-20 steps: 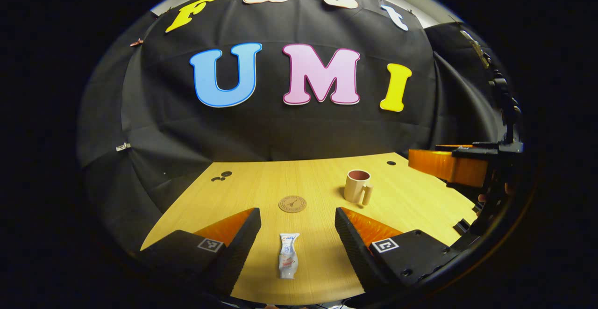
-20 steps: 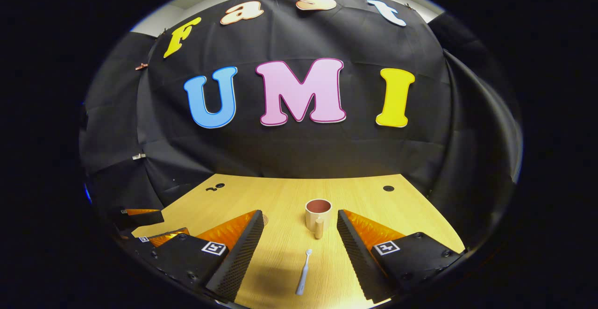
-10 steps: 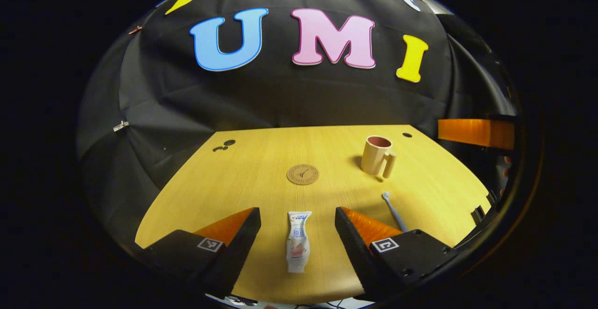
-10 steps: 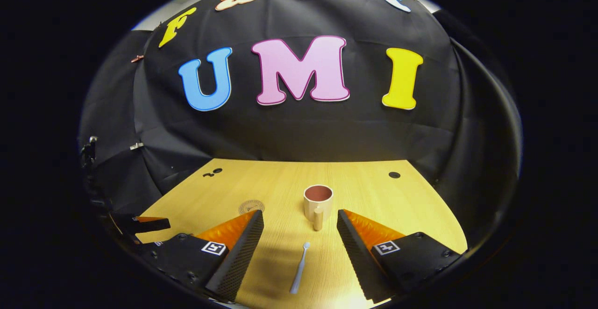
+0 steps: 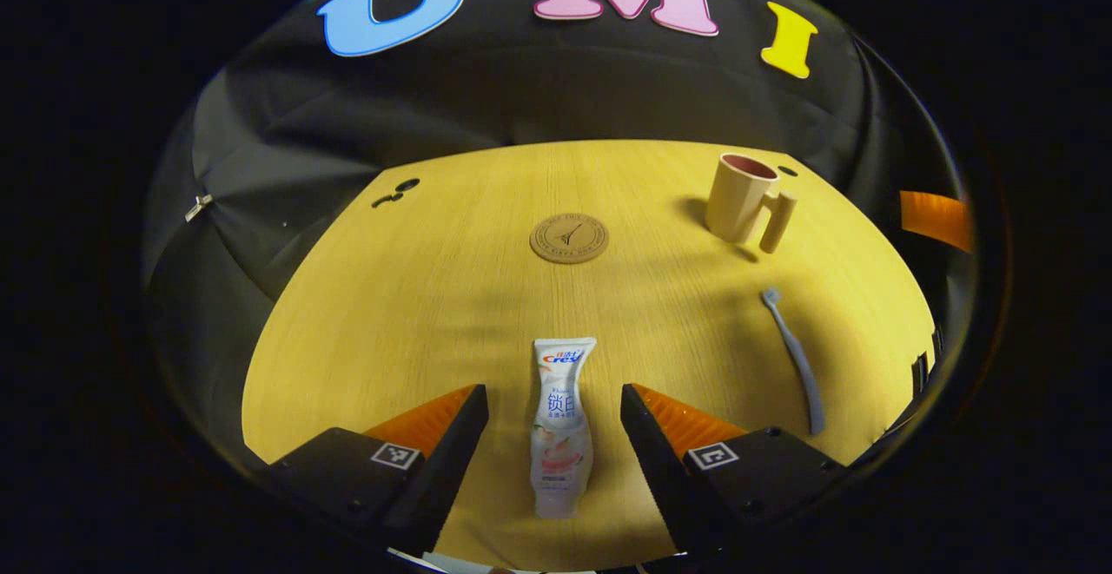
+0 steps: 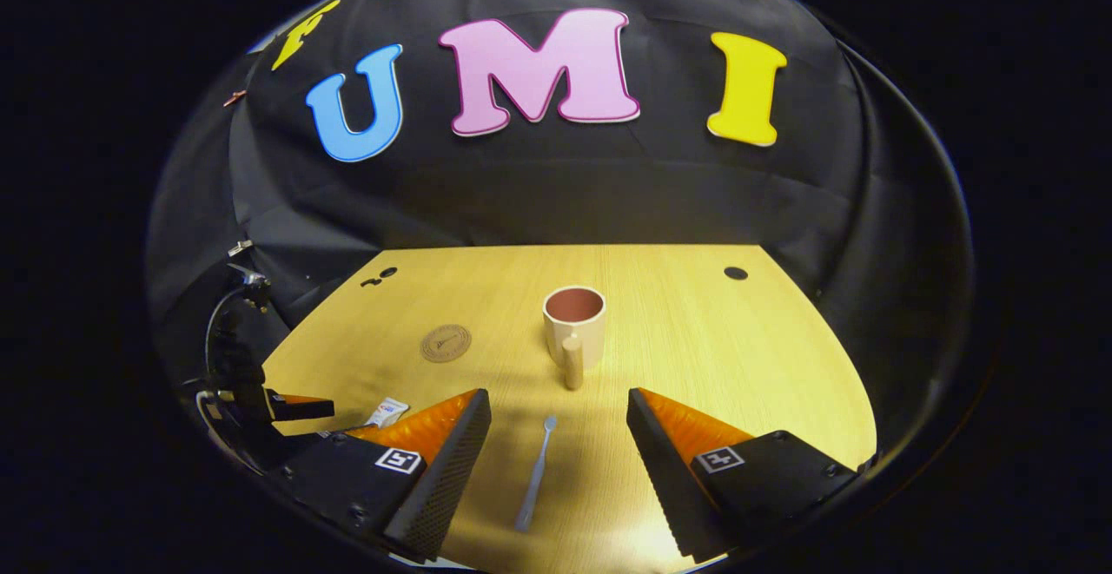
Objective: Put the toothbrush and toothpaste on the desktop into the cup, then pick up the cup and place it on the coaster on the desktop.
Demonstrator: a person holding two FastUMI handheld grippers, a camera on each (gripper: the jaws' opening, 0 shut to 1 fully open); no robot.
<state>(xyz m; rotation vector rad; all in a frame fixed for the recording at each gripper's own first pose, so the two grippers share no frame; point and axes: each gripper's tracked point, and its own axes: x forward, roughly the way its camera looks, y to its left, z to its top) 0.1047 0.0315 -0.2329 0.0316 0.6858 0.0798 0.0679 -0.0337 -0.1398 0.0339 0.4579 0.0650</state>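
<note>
Lying between our left gripper's (image 5: 553, 435) spread fingers, the toothpaste (image 5: 559, 422) seems untouched; our right gripper (image 6: 558, 452) gapes around the toothbrush (image 6: 534, 472).

The left gripper (image 5: 553, 435) has two wedge-shaped jaws on black blocks. Each block carries a small square black-and-white marker and round screws. The right gripper (image 6: 559, 452) looks the same, and its jaws have bumpy, dotted inner faces.

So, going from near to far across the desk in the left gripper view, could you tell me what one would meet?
left gripper → toothpaste → toothbrush → coaster → cup
</note>
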